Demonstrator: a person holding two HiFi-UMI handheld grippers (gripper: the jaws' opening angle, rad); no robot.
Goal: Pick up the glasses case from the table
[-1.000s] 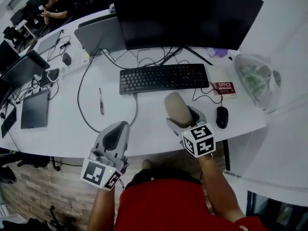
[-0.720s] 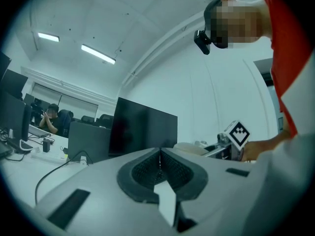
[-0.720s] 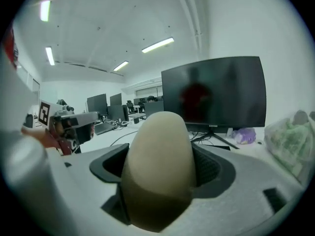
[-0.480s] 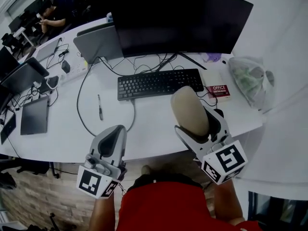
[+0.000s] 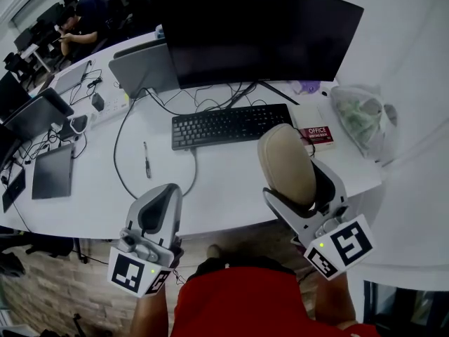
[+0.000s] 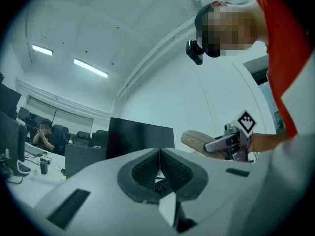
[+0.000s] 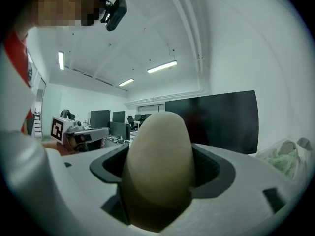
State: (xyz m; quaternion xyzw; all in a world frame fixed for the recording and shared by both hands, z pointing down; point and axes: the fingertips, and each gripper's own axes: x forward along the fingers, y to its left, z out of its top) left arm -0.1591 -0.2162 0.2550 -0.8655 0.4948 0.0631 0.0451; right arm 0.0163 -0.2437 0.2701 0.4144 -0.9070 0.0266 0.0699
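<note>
The beige oval glasses case (image 5: 285,163) is lifted clear of the white table (image 5: 91,195), held in my right gripper (image 5: 298,177), whose jaws are shut on its sides. In the right gripper view the glasses case (image 7: 158,168) fills the space between the dark pads (image 7: 209,168) and sticks out well past them. My left gripper (image 5: 158,208) hangs at the table's near edge on the left, jaws shut with nothing between them. The left gripper view shows its pads (image 6: 142,173) meeting, with the glasses case (image 6: 199,140) and right gripper off to the right.
A black keyboard (image 5: 231,124) lies before a large dark monitor (image 5: 259,30). A mouse, a red-labelled box (image 5: 317,133) and a clear bag (image 5: 361,118) are at the right. A pen (image 5: 146,159), cables, a tablet (image 5: 52,171) and laptops lie at the left.
My right gripper has risen toward the camera with the glasses case, drifting right. My left gripper has risen a little and stayed shut.
</note>
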